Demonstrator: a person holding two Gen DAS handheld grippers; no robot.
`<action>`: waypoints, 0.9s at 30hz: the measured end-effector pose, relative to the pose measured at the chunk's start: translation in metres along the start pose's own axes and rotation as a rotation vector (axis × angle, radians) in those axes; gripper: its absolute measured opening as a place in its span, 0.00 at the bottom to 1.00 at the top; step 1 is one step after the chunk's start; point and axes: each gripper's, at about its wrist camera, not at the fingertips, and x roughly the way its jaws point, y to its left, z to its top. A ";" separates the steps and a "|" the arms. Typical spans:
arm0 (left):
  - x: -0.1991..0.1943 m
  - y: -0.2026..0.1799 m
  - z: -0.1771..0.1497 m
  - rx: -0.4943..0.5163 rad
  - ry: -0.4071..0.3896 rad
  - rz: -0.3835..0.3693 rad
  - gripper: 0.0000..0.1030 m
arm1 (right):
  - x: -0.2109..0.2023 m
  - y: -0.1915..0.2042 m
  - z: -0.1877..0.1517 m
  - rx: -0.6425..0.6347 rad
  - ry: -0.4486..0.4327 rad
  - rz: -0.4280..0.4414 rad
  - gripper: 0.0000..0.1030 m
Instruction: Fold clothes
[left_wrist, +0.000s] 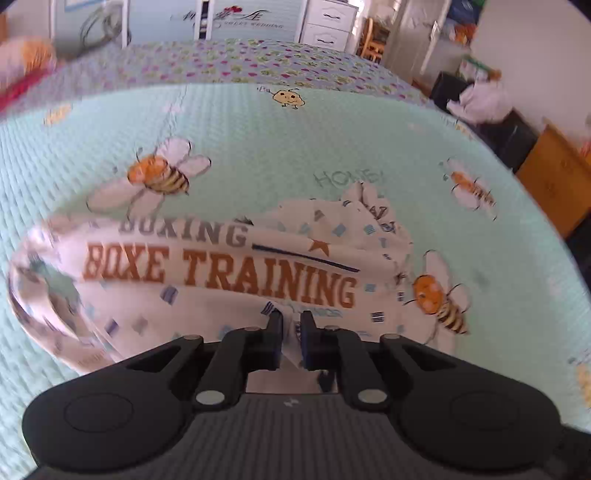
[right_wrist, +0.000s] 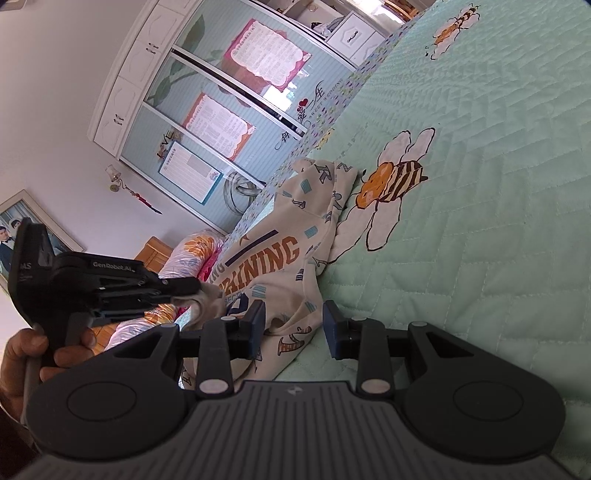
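Right now a cream sweatshirt printed with "BOXE TRAINING" lies on a bed under a mint green quilt with bees. It sits just beside the big bee drawn on the quilt, with one sleeve or shoulder bunched up touching that bee's wing.

The left tongs are narrowed almost shut on a pinch of the sweatshirt's cloth; in the left wrist view fabric fills the thin gap between the dark pads. From the right wrist view the same left tongs show side-on, held in a person's hand, with the cloth drawn up off the bed into a small peak. That lift is probably meant to carry an edge over the body of the garment for a fold.

The right tongs stand partly open, nothing pressed between the pads, though the lower part of the sweatshirt lies in the gap behind them. They seem to wait low near the hem, perhaps to pin or catch the other edge.

The sweatshirt's long axis runs along the printed line of lettering, from the raised end at the left tongs toward the crumpled end by the big bee. The print faces up. It is far from flat: the end by the bee is heaped, so the fold looks barely begun.
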 end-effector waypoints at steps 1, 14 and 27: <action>-0.007 0.009 -0.001 -0.050 -0.021 -0.030 0.15 | 0.000 0.000 0.000 0.001 0.000 0.001 0.34; -0.058 0.076 -0.078 -0.258 -0.098 -0.025 0.51 | -0.002 0.000 0.001 0.001 0.001 0.000 0.34; -0.012 0.000 -0.134 0.449 -0.176 0.280 0.51 | -0.003 0.002 0.000 -0.001 0.001 -0.003 0.34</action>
